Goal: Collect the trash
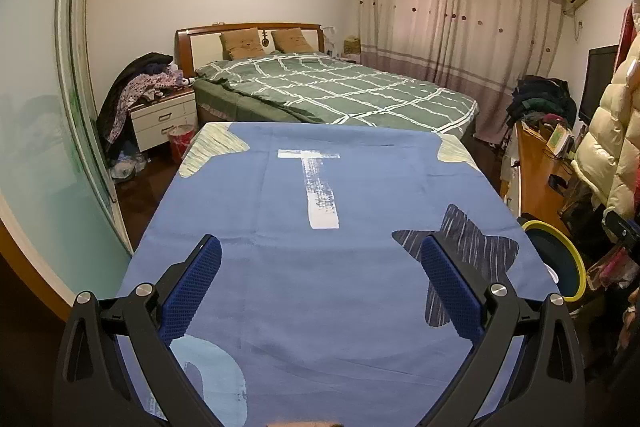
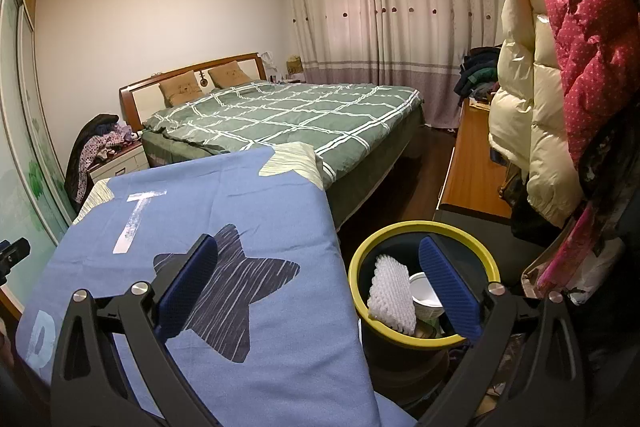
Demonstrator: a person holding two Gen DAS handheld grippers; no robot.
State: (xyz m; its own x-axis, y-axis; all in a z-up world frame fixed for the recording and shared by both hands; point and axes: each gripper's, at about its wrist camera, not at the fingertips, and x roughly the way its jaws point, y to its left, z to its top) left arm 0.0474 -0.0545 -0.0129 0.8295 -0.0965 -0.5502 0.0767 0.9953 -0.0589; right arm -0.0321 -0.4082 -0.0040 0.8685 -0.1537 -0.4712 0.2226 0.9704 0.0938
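Two grippers, both with blue-padded fingers spread wide and nothing between them. Left gripper (image 1: 320,259) above a table under a blue cloth (image 1: 320,307), bare of trash in that view, with a white T-mark (image 1: 318,187) at 12 o'clock ahead of the fingers and a dark star print (image 1: 472,247) at 2 o'clock. Right gripper (image 2: 318,267) straddling the table's right edge: left finger (image 2: 188,291) over the star print, right finger (image 2: 450,291) over the mouth of a yellow-rimmed bin (image 2: 360,251) standing just beside the table at 3 o'clock. Inside the bin: a white foam net sleeve (image 2: 390,291) leaning against the wall, a white cup (image 2: 426,293) beside it, more trash below, too dim to identify. Beyond the table at 12 o'clock, a bed with a green checked cover (image 2: 288,115); at 2 o'clock, hanging puffer coats (image 2: 560,67).
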